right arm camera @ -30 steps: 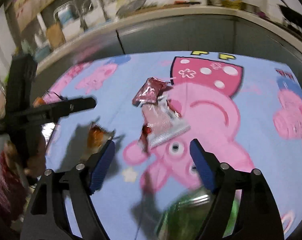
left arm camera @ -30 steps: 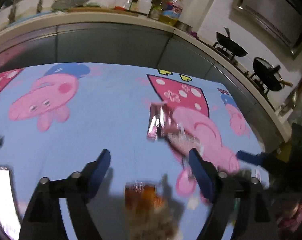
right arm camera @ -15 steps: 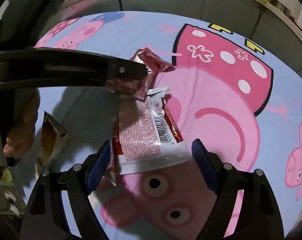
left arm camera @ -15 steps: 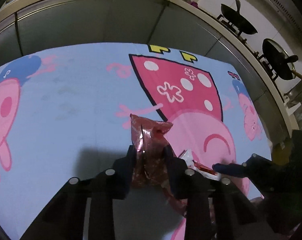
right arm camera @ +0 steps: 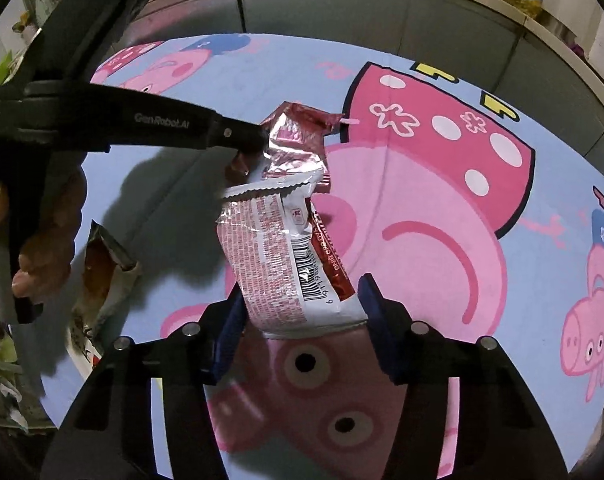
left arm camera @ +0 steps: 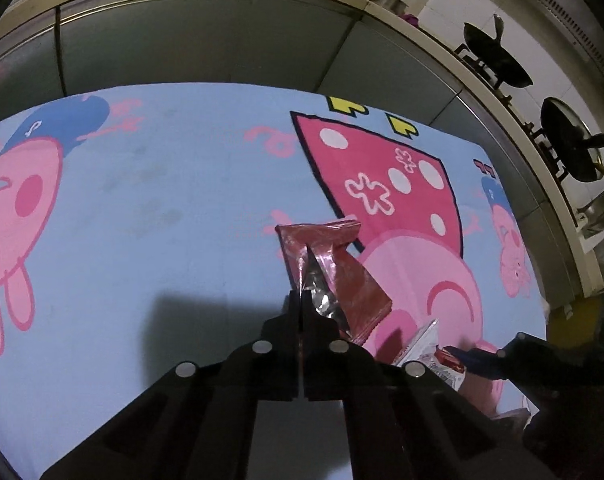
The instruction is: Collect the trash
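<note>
My left gripper [left arm camera: 302, 300] is shut on a crumpled dark red foil wrapper [left arm camera: 330, 264], pinching its near edge just above the cartoon-print tablecloth [left arm camera: 162, 208]. The same wrapper [right arm camera: 298, 140] and the left gripper [right arm camera: 258, 140] show in the right wrist view. My right gripper [right arm camera: 302, 304] is open, its blue-padded jaws on either side of the near end of a red and white printed wrapper [right arm camera: 286, 256] that lies flat on the cloth. A corner of that wrapper [left arm camera: 426, 344] shows in the left wrist view beside the right gripper's fingertip [left arm camera: 478, 358].
An orange-brown snack bag [right arm camera: 102, 276] lies at the cloth's left edge, near the hand holding the left gripper. Grey cabinet fronts [left arm camera: 206, 36] and a counter stand behind the table. Two dark pans [left arm camera: 498, 68] sit on a stove at the far right.
My left gripper has shut tight on the red foil wrapper. My right gripper has moved forward, and its open jaws now flank the red and white wrapper.
</note>
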